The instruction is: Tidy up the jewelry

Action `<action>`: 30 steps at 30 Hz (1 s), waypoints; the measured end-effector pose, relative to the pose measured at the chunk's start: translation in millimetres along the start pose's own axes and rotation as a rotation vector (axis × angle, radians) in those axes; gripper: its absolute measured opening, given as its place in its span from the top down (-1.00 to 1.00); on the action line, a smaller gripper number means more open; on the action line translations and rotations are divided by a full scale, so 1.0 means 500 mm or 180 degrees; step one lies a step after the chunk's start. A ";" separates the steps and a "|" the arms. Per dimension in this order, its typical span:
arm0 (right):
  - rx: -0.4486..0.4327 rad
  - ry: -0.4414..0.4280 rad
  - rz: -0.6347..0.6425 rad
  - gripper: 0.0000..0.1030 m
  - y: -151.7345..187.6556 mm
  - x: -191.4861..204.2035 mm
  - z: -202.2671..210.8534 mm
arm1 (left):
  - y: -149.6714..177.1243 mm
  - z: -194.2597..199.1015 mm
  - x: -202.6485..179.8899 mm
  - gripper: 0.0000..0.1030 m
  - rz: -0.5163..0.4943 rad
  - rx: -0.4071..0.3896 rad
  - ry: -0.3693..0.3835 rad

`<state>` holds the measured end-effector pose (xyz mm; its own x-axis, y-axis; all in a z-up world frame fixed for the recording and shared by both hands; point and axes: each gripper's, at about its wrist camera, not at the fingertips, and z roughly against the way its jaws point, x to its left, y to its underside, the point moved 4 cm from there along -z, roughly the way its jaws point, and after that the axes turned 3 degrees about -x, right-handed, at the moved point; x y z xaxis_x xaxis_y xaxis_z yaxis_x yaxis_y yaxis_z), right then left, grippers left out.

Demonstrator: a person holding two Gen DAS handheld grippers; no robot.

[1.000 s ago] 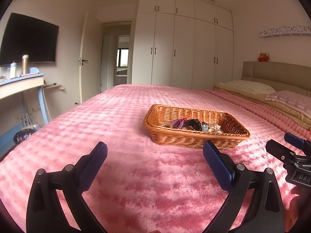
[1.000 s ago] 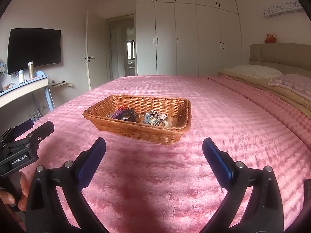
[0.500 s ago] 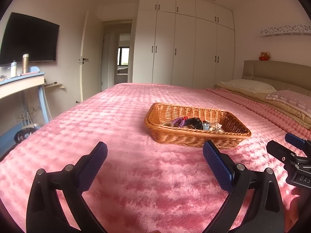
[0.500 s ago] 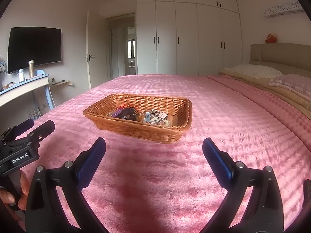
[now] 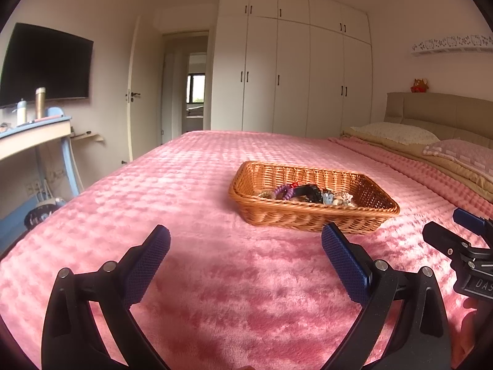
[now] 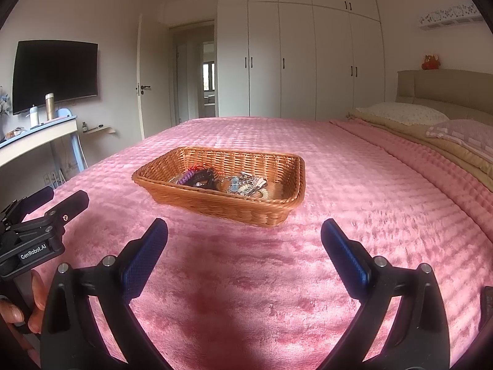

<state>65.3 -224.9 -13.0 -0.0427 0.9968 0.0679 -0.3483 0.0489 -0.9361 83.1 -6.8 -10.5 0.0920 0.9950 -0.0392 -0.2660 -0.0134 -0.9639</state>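
A wicker basket (image 5: 308,215) sits on the pink bedspread, also in the right wrist view (image 6: 222,206). Inside lies a pile of jewelry: a purple bead bracelet (image 5: 283,191), a black band (image 5: 309,191) and silvery pieces (image 6: 246,183). My left gripper (image 5: 245,239) is open and empty, low over the bed, short of the basket. My right gripper (image 6: 244,231) is open and empty, just in front of the basket's near rim. Each gripper shows at the edge of the other's view.
The pink bedspread (image 5: 200,277) covers a wide bed. Pillows (image 5: 397,134) and a headboard are at the right. A desk (image 5: 34,135) with bottles and a wall TV (image 5: 46,61) stand at the left. White wardrobes (image 5: 292,77) line the far wall.
Both views have risen and tilted slightly, so the basket sits a little lower and nearer in frame. Both grippers stay open.
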 end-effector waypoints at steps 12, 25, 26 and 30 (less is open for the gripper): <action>0.0002 0.0004 0.0013 -0.85 0.000 0.002 0.000 | 0.000 0.000 0.000 -0.85 0.0000 0.0007 -0.0004; 0.0012 0.0006 -0.0016 -0.85 0.000 -0.001 -0.002 | 0.001 0.001 0.002 -0.85 0.0003 0.0025 -0.0001; 0.0012 0.0004 -0.0015 -0.85 0.001 -0.001 -0.002 | 0.001 0.001 0.003 -0.85 0.0004 0.0027 -0.0001; 0.0009 0.0008 0.0000 -0.85 0.001 0.001 -0.001 | 0.001 0.000 0.002 -0.85 0.0002 0.0028 -0.0001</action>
<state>65.8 -224.6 -13.4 -0.0404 0.9969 0.0671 -0.3510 0.0487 -0.9351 82.9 -5.8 -11.0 0.0914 0.9950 -0.0398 -0.2746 -0.0132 -0.9615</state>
